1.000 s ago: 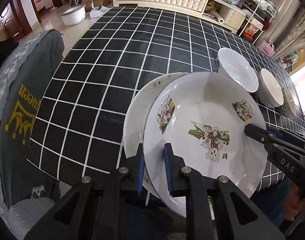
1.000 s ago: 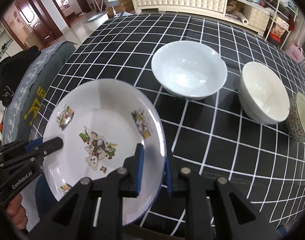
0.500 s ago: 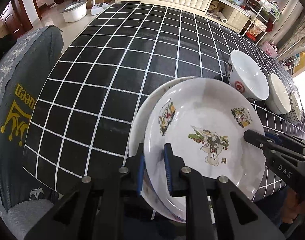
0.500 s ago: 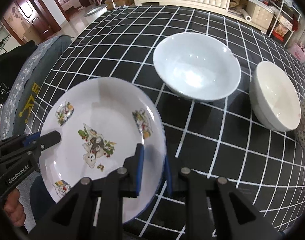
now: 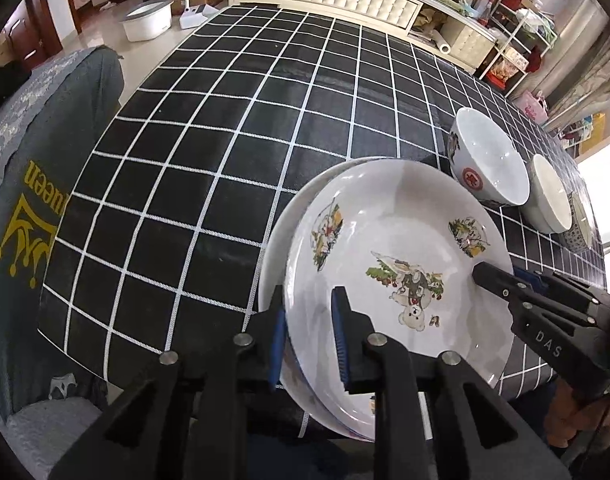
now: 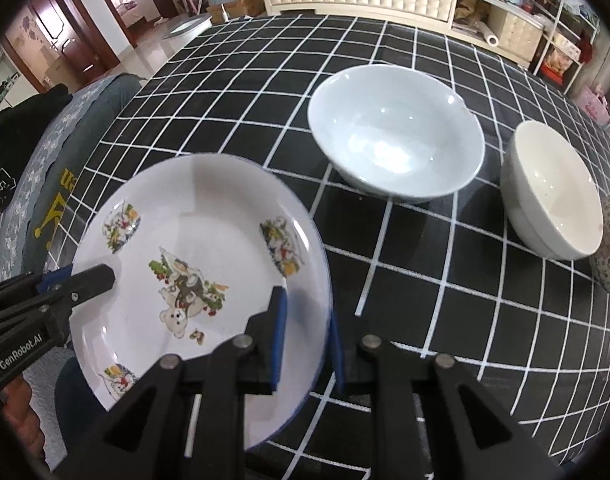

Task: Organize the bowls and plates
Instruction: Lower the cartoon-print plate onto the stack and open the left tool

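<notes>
cartoon plate (image 5: 401, 248) face up, round so no long axis, tilted slightly, bear print's head toward near table edge; sits on plain white plate (image 5: 281, 236) at near edge of checked tablecloth (image 5: 225, 140), overhanging it. big white bowl (image 6: 393, 132) just beyond cartoon plate, cream bowl (image 6: 553, 196) farther right of it. both grippers angled steeply down. left gripper (image 5: 307, 340) astride plate rim, jaws just eased wider, blue pads apart from rim. right gripper (image 6: 305, 340) clamped on opposite rim. plates now nested closer than second ago.

Left gripper (image 5: 311, 340) fingers (image 5: 342, 344) straddle the stacked plates' (image 5: 385, 240) near rim.
</notes>
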`<state>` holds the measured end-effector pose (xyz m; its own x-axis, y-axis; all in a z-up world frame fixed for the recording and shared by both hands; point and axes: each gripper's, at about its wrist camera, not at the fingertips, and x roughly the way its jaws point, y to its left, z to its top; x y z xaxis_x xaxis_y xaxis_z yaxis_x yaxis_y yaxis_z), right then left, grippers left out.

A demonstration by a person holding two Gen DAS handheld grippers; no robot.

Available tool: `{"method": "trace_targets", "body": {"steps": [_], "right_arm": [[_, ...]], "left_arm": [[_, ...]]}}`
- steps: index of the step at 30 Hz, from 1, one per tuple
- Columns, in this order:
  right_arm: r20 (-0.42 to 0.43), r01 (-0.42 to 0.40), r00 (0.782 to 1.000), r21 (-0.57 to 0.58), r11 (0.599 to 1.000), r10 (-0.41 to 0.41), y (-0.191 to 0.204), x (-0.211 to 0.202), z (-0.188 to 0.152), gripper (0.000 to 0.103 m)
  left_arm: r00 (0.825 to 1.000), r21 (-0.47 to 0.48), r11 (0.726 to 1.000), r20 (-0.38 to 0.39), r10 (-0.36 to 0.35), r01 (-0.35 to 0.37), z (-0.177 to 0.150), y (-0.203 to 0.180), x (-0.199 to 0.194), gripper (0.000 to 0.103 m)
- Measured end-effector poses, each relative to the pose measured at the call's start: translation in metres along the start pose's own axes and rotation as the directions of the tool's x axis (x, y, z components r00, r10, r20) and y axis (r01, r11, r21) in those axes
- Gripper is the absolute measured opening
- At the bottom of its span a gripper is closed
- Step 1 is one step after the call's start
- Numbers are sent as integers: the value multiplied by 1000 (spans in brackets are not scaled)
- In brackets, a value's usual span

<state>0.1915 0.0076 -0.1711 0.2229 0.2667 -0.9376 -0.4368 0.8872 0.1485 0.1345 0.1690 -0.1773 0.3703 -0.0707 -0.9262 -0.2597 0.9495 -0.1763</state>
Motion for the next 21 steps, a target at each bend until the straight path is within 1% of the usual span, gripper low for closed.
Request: {"method": "trace_targets", "body": {"steps": [2, 5, 7, 10, 12, 13, 14, 17, 19, 20, 21], "right_arm": [[7, 10, 1000, 7, 1000, -10, 1, -1, 0, 24], [45, -1, 999, 34, 999, -1, -1, -3, -2, 24], [39, 7, 999, 23, 1000, -8, 0, -2, -5, 24], [28, 16, 999, -7, 1000, -16, 3, -2, -7, 30], [26, 2, 1000, -10, 1000, -2, 3, -3, -8, 39], [25, -6, 1000, -14, 1000, 6, 2, -3, -9, 45], [23, -7, 1000, -19, 1000, 8, 3, -4, -9, 47], [26, 0, 1000, -34, 999, 1, 5, -6, -13, 49], [27, -8, 1000, -34, 999, 9, 5, -8, -14, 50], [26, -9, 1000, -32, 999, 9, 5, -8, -15, 50], [26, -7, 1000, -30, 1000, 8, 5, -10, -17, 50]], "left_arm": [[1000, -5, 1000, 0, -7, 7, -2, 0, -1, 20], [1000, 8, 1000, -2, -25, 25, -4, -1, -2, 26], [1000, 24, 999, 3, -22, 22, -7, -3, -3, 27], [1000, 37, 999, 5, -11, 11, -9, -5, -6, 29], [1000, 40, 999, 7, -5, 5, -11, -7, -8, 32], [1000, 39, 999, 10, -2, 2, -12, -8, -10, 33], [1000, 38, 999, 12, -1, 1, -13, -8, -11, 35], [1000, 51, 999, 15, 17, -17, -15, -11, -16, 37], [999, 61, 997, 23, 36, -38, -17, -14, -18, 44], [998, 69, 996, 41, 48, -50, -18, -16, -22, 47], [997, 73, 996, 53, 55, -59, -19, -17, -25, 47]]}}
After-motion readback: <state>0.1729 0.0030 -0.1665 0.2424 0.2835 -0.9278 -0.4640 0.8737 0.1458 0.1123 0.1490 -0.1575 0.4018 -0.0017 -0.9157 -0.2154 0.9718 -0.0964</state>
